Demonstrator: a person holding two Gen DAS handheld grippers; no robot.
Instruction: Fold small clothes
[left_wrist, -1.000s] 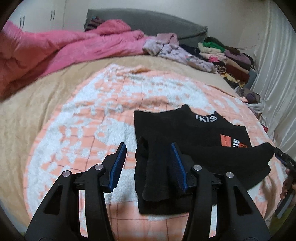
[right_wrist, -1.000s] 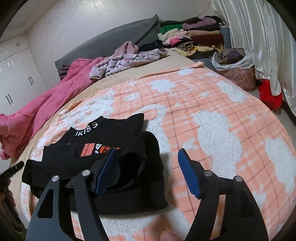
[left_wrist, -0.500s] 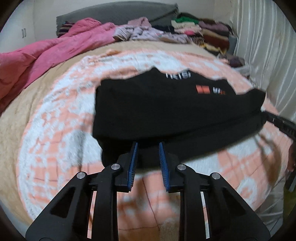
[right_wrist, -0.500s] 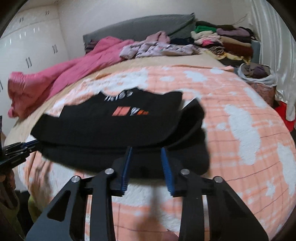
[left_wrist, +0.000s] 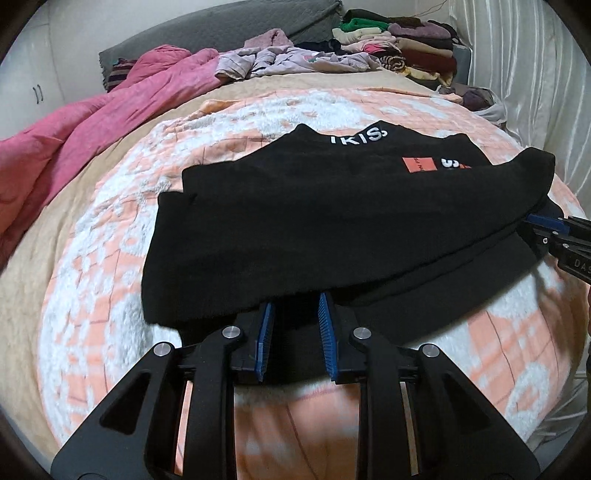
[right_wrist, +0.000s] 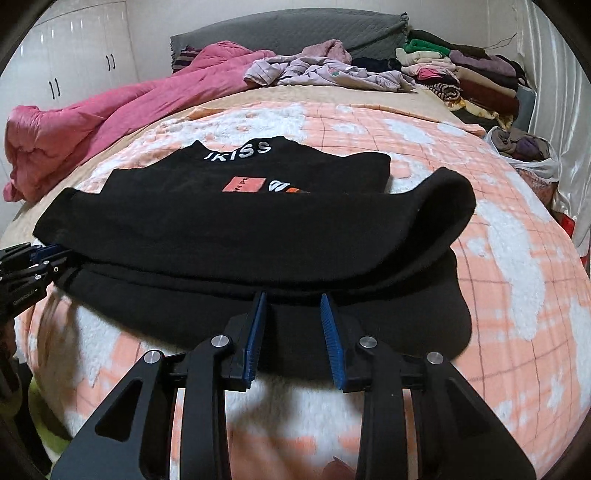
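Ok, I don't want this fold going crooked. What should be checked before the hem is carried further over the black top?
1. Left hand-held gripper gripping the hem: ok, fabric sits between its fingers.
2. Right hand-held gripper gripping the hem: ok.
3. Black top lifted evenly: ok.
4. Right end of the top bunched: not ok, it bulges.
5. Orange blanket beyond the collar clear: ok.

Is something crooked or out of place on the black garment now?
Yes. The folded-over layer of the black garment does not lie flat: its right end arches up in a rounded hump and juts past the layer beneath. The left tool and right tool both grip the near hem.
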